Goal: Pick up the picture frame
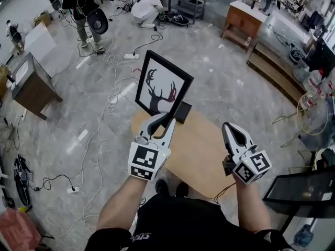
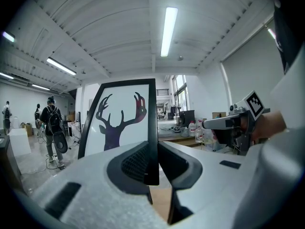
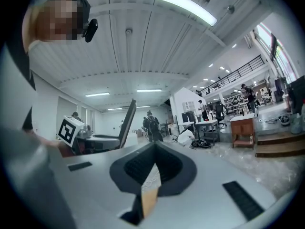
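The picture frame [image 1: 162,82], black-edged with a deer silhouette on white, is held tilted above the small wooden table [image 1: 201,153]. My left gripper [image 1: 162,122] is shut on its lower edge. In the left gripper view the frame's [image 2: 121,123] right edge runs down between the pads of the left gripper [image 2: 152,166]. My right gripper [image 1: 233,130] hovers to the right over the table, apart from the frame, jaws together with nothing between them. The right gripper view shows the right gripper [image 3: 153,168] with nothing in it and the frame [image 3: 127,123] edge-on at the left.
Cables [image 1: 102,114] trail over the marble floor. A brown desk [image 1: 31,85] stands at the left, a wooden cabinet [image 1: 243,22] at the far right, a fan [image 1: 313,114] and a dark panel [image 1: 303,192] at the right. People [image 1: 84,7] work at the back.
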The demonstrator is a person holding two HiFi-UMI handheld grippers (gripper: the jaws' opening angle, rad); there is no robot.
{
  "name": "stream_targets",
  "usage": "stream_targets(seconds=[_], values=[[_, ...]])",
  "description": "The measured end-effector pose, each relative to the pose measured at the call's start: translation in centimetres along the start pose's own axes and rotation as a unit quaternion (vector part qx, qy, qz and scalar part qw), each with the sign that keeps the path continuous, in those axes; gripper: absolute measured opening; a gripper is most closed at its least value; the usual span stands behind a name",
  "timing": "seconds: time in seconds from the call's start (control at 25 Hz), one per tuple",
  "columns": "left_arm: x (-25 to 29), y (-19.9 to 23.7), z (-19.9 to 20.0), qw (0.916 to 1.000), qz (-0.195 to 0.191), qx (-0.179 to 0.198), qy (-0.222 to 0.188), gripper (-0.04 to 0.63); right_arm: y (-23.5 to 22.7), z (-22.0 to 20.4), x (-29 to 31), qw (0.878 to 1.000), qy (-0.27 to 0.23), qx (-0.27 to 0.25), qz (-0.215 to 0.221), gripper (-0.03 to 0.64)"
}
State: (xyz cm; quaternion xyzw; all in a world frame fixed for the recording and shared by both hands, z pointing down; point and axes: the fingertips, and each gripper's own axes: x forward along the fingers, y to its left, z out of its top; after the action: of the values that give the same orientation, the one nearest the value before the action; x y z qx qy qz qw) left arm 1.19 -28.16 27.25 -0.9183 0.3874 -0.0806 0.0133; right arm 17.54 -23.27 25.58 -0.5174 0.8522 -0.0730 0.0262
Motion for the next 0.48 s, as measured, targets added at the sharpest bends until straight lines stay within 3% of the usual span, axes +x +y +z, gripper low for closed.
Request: stream_targets(seconds=[0.28, 0.48], values=[[0.1, 0.2, -0.4, 1.0, 0.006, -0.003, 0.007, 0.067, 0.1, 0.5, -0.6, 0.999, 0.0, -0.036, 0.001, 0.003], [-0.4, 0.2, 0.8, 0.9998, 0.018, 0.0, 0.0, 0.067, 0.0, 0.4, -1.2, 1.0, -0.008, -0.03, 0.0, 0.003]])
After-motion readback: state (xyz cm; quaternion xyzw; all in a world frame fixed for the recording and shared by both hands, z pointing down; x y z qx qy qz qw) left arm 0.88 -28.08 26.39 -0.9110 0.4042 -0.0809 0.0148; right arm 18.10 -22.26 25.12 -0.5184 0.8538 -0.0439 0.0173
